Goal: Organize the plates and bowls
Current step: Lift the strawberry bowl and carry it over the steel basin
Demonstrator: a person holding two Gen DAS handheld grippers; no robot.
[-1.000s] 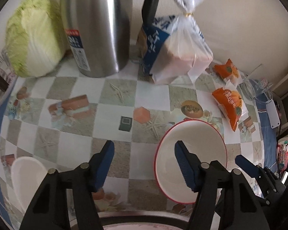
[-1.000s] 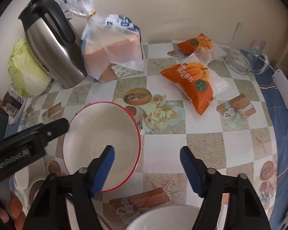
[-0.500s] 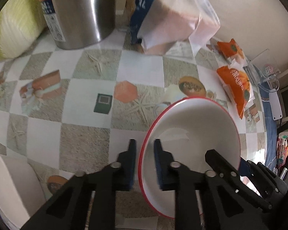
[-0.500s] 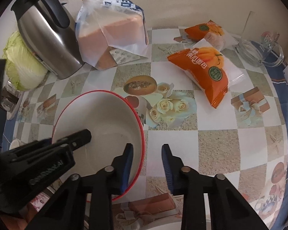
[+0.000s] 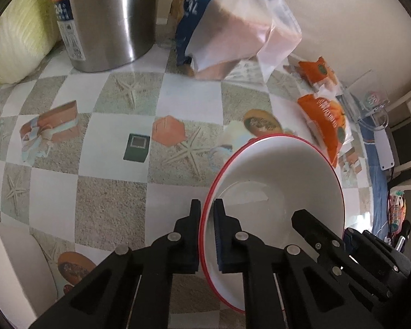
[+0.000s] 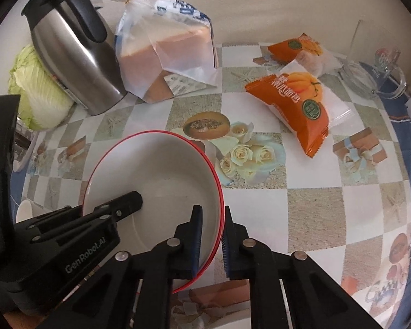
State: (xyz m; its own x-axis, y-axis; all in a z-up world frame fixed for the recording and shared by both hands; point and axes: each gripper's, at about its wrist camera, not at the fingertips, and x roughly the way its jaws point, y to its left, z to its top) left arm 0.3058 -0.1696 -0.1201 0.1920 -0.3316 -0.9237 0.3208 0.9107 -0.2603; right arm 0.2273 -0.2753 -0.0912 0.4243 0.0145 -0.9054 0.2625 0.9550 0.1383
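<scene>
A white bowl with a red rim (image 5: 282, 181) (image 6: 161, 175) is held over the checkered tablecloth. My left gripper (image 5: 207, 211) is shut on the bowl's left rim, one finger inside and one outside. My right gripper (image 6: 212, 216) is shut on the bowl's right rim in the same way. Each gripper shows in the other's view, reaching in from the far side. A second white dish (image 5: 11, 271) lies at the lower left of the left wrist view. Another white rim (image 6: 222, 320) shows at the bottom of the right wrist view.
At the back stand a steel thermos jug (image 6: 74, 54), a cabbage (image 6: 38, 96) and a bagged bread loaf (image 6: 167, 52). Two orange snack packets (image 6: 298, 101) lie to the right. A glass mug (image 6: 380, 74) sits at the far right.
Both grippers were open a second ago, then moved to the bowl and shut on opposite sides of its rim. The bowl now sits tilted between them.
</scene>
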